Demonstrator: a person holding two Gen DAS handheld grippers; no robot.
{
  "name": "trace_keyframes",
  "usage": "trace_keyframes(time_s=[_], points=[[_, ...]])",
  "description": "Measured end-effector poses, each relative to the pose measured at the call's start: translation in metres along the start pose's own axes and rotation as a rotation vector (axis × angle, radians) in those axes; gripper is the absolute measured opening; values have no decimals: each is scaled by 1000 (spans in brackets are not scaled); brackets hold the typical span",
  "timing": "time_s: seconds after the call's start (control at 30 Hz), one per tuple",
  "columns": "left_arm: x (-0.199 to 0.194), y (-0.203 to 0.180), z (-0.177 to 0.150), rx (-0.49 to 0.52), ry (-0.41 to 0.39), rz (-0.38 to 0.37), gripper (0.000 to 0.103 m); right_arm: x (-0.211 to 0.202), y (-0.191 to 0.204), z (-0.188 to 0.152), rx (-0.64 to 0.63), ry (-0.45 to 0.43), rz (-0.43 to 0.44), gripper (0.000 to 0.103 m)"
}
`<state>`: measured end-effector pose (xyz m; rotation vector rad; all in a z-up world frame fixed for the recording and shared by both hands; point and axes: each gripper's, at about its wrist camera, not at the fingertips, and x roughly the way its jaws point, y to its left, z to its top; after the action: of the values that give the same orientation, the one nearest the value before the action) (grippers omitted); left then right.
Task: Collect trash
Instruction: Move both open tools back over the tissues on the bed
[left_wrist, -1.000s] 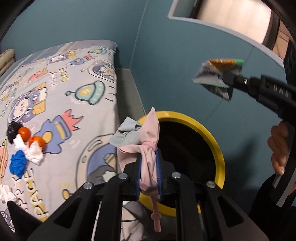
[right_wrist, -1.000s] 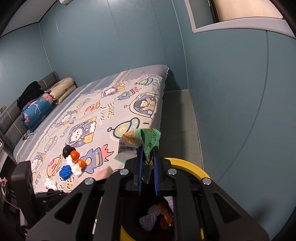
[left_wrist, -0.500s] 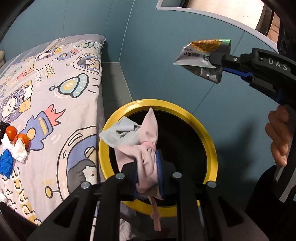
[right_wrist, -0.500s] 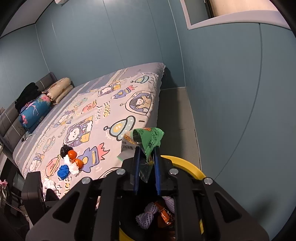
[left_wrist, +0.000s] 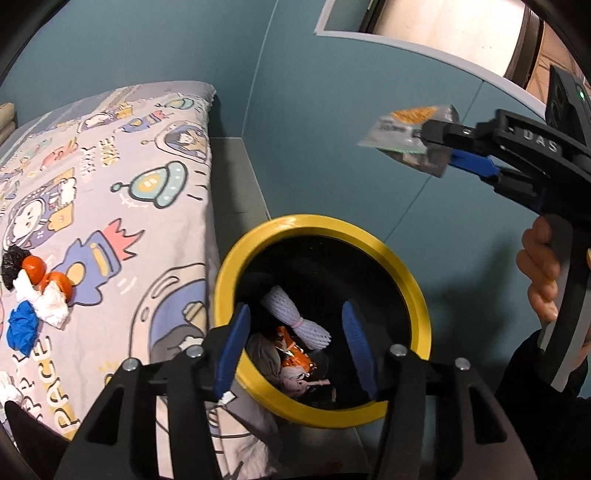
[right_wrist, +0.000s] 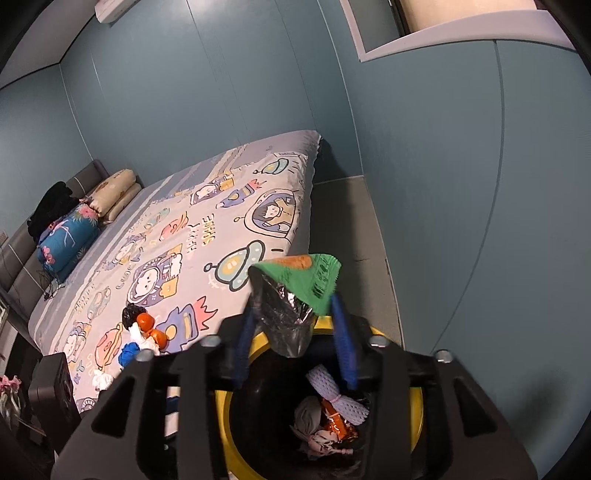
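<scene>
Here, beside a bed spread with a cartoon space-print sheet, a round black waste bin with a bright yellow rim stands on the grey floor at the foot of a teal wall. The left gripper, black-framed with blue pads, hangs directly above the bin's mouth; its jaws are opening and nothing lies between them. Down inside the bin rest a roll of white foam netting, an orange foil wrapper and a crumpled pinkish-grey cloth.

The right gripper is poised above the bin's far rim, a person's hand wrapped around its handle. Its jaws are also opening. A crinkled snack packet, green and orange outside and silver inside, sits between the blue pads, its green edge touching the right-hand pad; whether either pad presses on it cannot be told. From the left wrist view the same packet appears high above the bin, against the wall.

More litter lies on the sheet to the bin's left: a small heap made up of a black crumpled bag, two orange round pieces, white tissue and a blue wad. Farther from the bin, at the bed's head, lie a beige pillow and a blue floral one.
</scene>
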<state>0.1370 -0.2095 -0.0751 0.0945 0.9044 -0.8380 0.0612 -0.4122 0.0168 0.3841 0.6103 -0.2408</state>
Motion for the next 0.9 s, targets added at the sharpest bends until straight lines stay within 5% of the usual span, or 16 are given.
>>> trace_keyframes(time_s=[0.17,0.9], points=[[-12,16,2,-35,-21,25,55,-7,1,1,-8,-4,14,53],[-83,98,-3,-159,-133,193,58,-13,66,5,-146,-8,91,53]])
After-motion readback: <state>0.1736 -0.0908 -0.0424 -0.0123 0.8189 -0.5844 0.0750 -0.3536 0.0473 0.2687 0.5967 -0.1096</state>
